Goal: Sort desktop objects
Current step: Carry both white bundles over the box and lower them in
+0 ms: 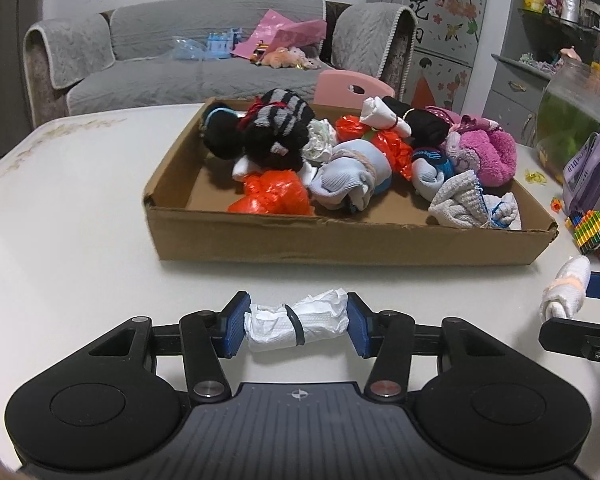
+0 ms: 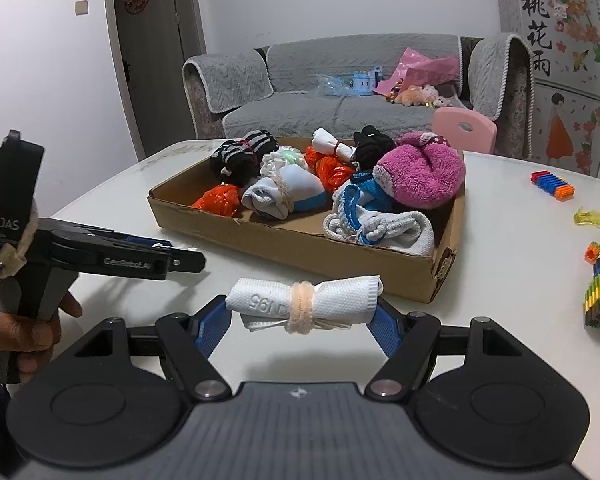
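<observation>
Left hand-held gripper (image 1: pixel 296 326) clamps a white roll (image 1: pixel 298 325) (black-banded); right hand-held gripper (image 2: pixel 302 312) grips a mask roll (image 2: pixel 304 300).

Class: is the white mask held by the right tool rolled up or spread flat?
Rolled up: the white mask is a tight bundle, bound by a peach band.

left gripper (image 1: pixel 297 325): pads clamp white tissue roll (image 1: pixel 296 325) above table (image 1: pixel 60 220) | cardboard box (image 1: pixel 340 240): far, holding bundled socks (image 1: pixel 352 176)
</observation>
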The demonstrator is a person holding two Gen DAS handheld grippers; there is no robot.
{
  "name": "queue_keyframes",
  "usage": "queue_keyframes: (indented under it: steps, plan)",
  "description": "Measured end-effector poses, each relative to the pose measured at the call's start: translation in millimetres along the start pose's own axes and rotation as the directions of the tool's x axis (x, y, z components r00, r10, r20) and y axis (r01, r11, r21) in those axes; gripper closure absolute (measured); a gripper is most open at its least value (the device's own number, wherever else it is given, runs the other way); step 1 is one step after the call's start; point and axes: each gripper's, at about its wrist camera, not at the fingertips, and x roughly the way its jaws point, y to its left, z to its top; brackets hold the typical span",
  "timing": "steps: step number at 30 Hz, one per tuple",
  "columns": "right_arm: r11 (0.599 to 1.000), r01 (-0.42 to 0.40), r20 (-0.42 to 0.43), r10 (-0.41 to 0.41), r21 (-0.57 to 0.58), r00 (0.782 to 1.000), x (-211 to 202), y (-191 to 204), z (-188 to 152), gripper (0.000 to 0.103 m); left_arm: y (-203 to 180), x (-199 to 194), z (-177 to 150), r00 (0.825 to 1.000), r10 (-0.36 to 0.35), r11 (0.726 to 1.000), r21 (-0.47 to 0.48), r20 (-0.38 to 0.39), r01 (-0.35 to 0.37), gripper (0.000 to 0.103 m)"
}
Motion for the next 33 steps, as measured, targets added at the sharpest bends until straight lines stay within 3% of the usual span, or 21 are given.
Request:
queue_keyframes:
  steps: [19,26,33]
  plan:
    - [1.0,0.012,-0.016,-0.012,0.004,1.0,-6,5,0,0.033,15,-67,0,0.999,-0.02,1.0,0.02,0.041,0.02,0.046]
    - [0.999,0.03,0.032,-0.029,-0.017,0.999,-35,8,23,0.033,23,-99,18,0.996,-0.018,0.999,0.047,0.087,0.014,0.045]
    - [0.997,0.048,0.092,-0.042,-0.057,0.995,-51,7,67,0.033,19,-104,62,0.992,-0.037,0.996,0.091,0.123,0.026,0.045]
